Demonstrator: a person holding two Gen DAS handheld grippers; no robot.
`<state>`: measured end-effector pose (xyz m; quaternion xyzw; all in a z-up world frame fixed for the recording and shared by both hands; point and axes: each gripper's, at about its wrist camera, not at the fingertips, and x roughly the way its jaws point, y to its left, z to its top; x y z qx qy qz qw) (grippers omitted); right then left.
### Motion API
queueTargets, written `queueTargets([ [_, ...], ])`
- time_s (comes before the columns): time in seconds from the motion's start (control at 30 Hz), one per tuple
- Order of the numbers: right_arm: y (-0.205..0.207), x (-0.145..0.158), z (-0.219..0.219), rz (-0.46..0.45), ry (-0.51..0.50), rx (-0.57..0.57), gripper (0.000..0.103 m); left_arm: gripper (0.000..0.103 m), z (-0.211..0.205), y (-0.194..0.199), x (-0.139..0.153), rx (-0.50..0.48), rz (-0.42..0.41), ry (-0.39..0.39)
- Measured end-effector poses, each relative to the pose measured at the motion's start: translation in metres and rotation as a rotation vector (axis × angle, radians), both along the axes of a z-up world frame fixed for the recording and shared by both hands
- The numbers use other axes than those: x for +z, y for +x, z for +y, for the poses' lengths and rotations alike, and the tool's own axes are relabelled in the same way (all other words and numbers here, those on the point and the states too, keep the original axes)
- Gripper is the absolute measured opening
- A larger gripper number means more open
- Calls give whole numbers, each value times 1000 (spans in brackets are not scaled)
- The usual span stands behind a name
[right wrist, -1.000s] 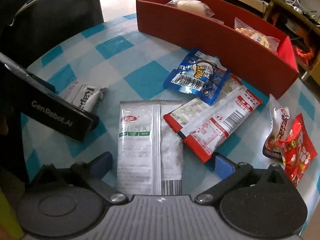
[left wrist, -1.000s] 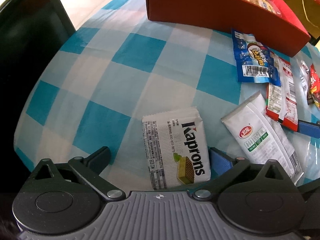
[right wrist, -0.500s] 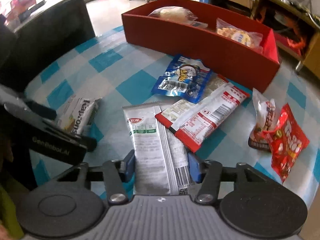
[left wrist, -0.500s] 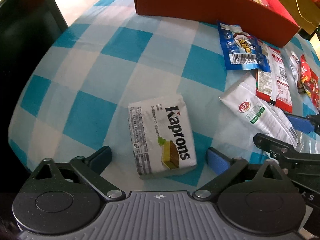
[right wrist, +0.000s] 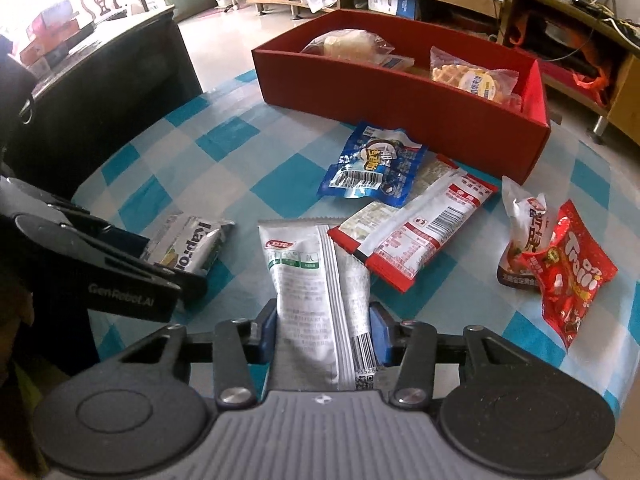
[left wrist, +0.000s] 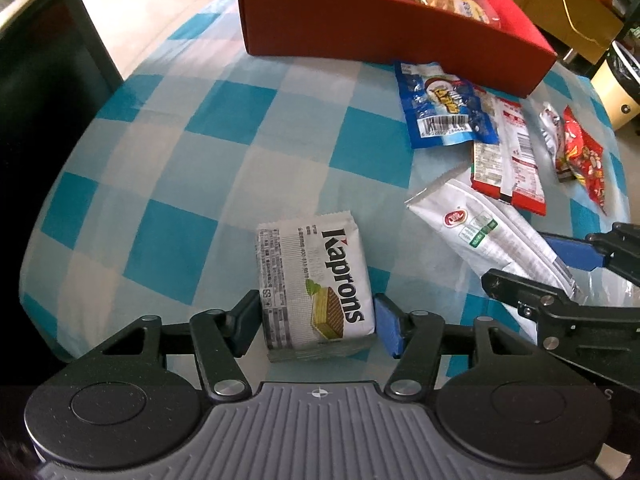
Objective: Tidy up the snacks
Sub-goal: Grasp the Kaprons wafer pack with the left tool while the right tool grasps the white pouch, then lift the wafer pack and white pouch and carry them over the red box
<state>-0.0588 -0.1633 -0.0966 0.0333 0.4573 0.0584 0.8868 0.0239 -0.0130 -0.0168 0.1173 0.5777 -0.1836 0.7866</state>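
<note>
My left gripper [left wrist: 318, 326] is shut on the white Kaprons wafer pack [left wrist: 314, 284], its pads against both long sides; the pack also shows in the right wrist view [right wrist: 188, 246]. My right gripper [right wrist: 322, 334] is shut on the long white snack packet [right wrist: 316, 296], which is lifted at its near end; it also shows in the left wrist view [left wrist: 488, 236]. The red box [right wrist: 400, 108] stands at the far side of the table and holds a waffle bag [right wrist: 474, 78] and a bread bag [right wrist: 344, 44].
On the blue-checked tablecloth [left wrist: 200, 152] lie a blue packet [right wrist: 374, 166], a red-and-white packet [right wrist: 420, 228], a red Trolli bag [right wrist: 570, 274] and a small white-red bag [right wrist: 524, 220]. A dark chair [right wrist: 92, 92] stands at the left table edge.
Both grippers closed: the left from wide open onto the Kaprons pack, the right tighter onto the long white packet. Both views rose and drew back from the table.
</note>
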Motion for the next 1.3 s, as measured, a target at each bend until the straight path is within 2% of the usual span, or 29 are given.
queueTargets([
  [0.57,-32,-1,4,12,59,-96,44,66,0,-9,4,-65,-4,-24],
  [0.8,-27,-14,17,32,-41,-62,48,66,-4,-15,-8,-97,-13,29],
  [0.83,-25,-15,17,29,-46,-57,52,68,-4,-15,-9,-96,-13,30],
  [0.93,-17,-18,19,33,-44,-37,73,82,-6,-14,-12,-93,-17,51],
  [0.97,-15,-20,22,33,-47,-26,77,84,-6,-14,-13,-86,-23,57],
  [1.03,-13,-23,29,21,-108,-2,77,86,-3,-12,-13,-75,-15,51],
  [1.1,-13,-24,35,23,-148,8,73,86,-3,-11,-13,-74,-14,49],
  [1.17,-16,-22,35,17,-151,8,59,77,-4,-14,-11,-91,-18,45],
  [1.2,-17,-19,32,16,-138,-5,51,74,-5,-15,-9,-103,-23,46],
  [1.23,-18,-18,27,21,-101,-14,49,66,-7,-16,-8,-113,-28,46],
  [1.3,-21,-15,20,28,-29,-36,46,65,-7,-18,-6,-122,-19,34],
])
